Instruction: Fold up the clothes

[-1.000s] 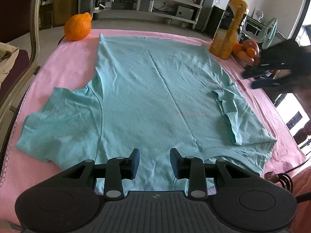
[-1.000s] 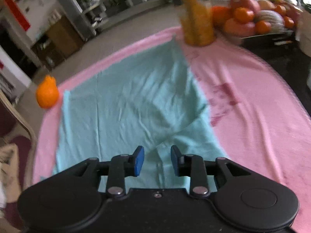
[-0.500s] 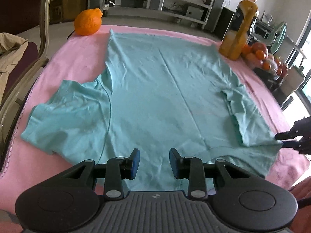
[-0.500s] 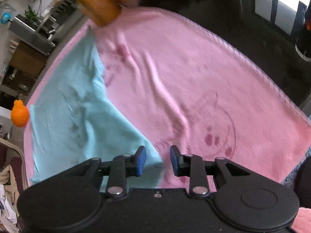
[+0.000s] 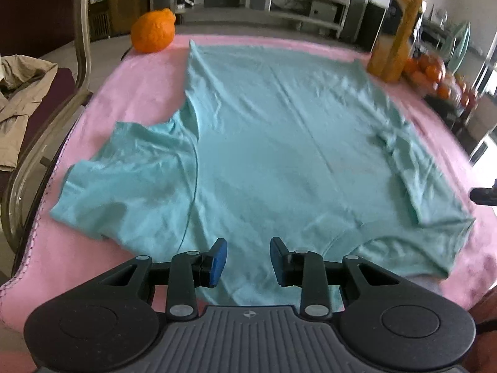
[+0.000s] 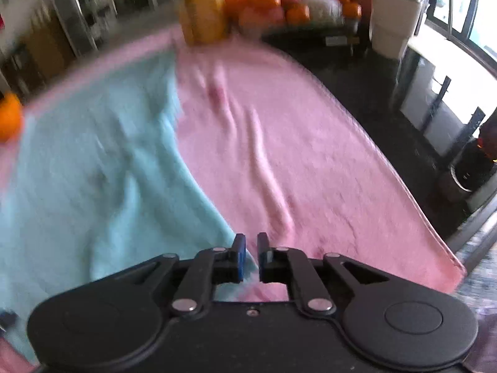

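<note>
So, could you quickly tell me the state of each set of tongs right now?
Left tongs: open, holding nothing.
Right tongs: nearly closed; grip on the shirt cannot be told.

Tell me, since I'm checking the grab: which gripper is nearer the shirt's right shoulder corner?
Right. The right gripper sits nearly closed at the teal shirt's corner; the left gripper hovers open over the collar.

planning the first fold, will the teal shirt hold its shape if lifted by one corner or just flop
The teal shirt will likely flop: it lies flat and wrinkled, its sleeve already crumpled over. It probably drags rather than slides on the fuzzy pink blanket.
</note>
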A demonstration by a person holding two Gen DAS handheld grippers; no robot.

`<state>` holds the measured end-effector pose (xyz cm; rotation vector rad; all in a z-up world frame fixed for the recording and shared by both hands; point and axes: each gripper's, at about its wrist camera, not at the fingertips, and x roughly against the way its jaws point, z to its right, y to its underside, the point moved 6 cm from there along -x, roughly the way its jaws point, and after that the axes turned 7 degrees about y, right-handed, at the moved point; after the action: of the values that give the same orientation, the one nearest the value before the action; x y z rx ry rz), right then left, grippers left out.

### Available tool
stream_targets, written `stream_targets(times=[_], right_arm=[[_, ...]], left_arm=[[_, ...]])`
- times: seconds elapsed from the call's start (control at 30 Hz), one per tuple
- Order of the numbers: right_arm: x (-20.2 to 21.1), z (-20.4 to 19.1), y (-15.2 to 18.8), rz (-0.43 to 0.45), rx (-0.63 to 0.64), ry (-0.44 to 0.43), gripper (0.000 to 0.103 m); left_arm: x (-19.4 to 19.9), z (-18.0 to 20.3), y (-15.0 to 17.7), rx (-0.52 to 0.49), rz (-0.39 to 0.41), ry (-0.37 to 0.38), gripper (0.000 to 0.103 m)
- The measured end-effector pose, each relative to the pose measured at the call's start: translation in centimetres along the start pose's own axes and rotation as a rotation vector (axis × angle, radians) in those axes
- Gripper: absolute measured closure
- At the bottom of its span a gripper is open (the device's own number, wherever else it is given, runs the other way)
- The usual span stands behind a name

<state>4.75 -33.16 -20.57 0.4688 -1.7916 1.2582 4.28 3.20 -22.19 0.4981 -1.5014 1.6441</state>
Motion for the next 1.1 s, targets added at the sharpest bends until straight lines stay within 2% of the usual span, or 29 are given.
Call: stream_targets(times=[0.07, 0.13, 0.17, 0.27, 0.3, 0.33, 0.4, 0.5, 0.57, 0.6, 0.67, 0.73, 0.8, 0.87, 0.93, 1.0, 1.1], right_arm=[[0.4, -1.4, -0.2, 0.009, 0.016, -0.113, 0.093], [-0.5, -3.0, 0.4, -0.049, 0.045, -0.185, 0.093], [-1.0, -3.7, 0.8, -0.072, 0.068, -0.189, 0.093], [-2.1, -4.9, 2.2, -0.128, 0.173, -0.125, 0.093], [-1.7, -4.9, 2.5, -0.141, 0.193, -0.101, 0.093], [-1.4, -4.5, 2.8, -0.161, 0.176, -0.1, 0.093], [-0.5, -3.7, 3.3, -0.202, 0.129, -0.106, 0.092], [2.1, -3.4, 1.7, -0.124, 0.018, -0.305, 0.085], [3.9, -3.3, 0.5, -0.064, -0.046, -0.427, 0.069], [4.4, -3.3, 0.0, -0.042, -0.067, -0.468, 0.068], [4.7, -3.1, -1.0, -0.018, -0.123, -0.528, 0.068], [4.1, -3.0, -1.5, -0.03, -0.191, -0.559, 0.068], [3.3, -2.9, -1.5, -0.06, -0.249, -0.573, 0.068], [3.0, -2.8, -0.7, -0.075, -0.279, -0.572, 0.068], [2.9, -2.7, -0.6, -0.083, -0.298, -0.578, 0.067], [2.6, -2.6, -0.7, -0.09, -0.314, -0.586, 0.067], [2.2, -2.5, -0.7, -0.094, -0.329, -0.595, 0.065]], left_arm=[[-0.5, 0.5, 0.0, -0.014, -0.005, 0.003, 0.073], [-1.5, 1.5, 0.5, -0.066, -0.04, -0.005, 0.073], [-1.9, 2.1, 0.9, -0.098, -0.062, -0.006, 0.071], [-1.4, 3.9, 2.2, -0.254, -0.097, -0.042, 0.072], [-1.0, 4.0, 2.7, -0.252, -0.125, -0.016, 0.077], [-0.2, 3.6, 2.8, -0.223, -0.122, 0.0, 0.082], [1.4, 2.6, 2.9, -0.159, -0.109, 0.029, 0.08], [3.6, -1.6, 1.3, 0.015, -0.005, -0.001, 0.077], [5.1, -4.6, 0.2, 0.133, 0.067, -0.023, 0.077], [5.9, -6.1, -0.4, 0.191, 0.102, -0.034, 0.074], [6.6, -8.6, -0.9, 0.276, 0.133, -0.07, 0.058], [6.5, -11.2, -1.1, 0.384, 0.126, -0.122, 0.055], [6.4, -13.8, -1.2, 0.493, 0.117, -0.175, 0.057], [5.5, -16.0, -0.7, 0.628, 0.091, -0.166, 0.07], [4.6, -17.3, -0.2, 0.731, 0.07, -0.136, 0.076], [3.8, -17.8, -0.2, 0.78, 0.062, -0.125, 0.076], [3.2, -18.3, -0.6, 0.792, 0.072, -0.143, 0.076]])
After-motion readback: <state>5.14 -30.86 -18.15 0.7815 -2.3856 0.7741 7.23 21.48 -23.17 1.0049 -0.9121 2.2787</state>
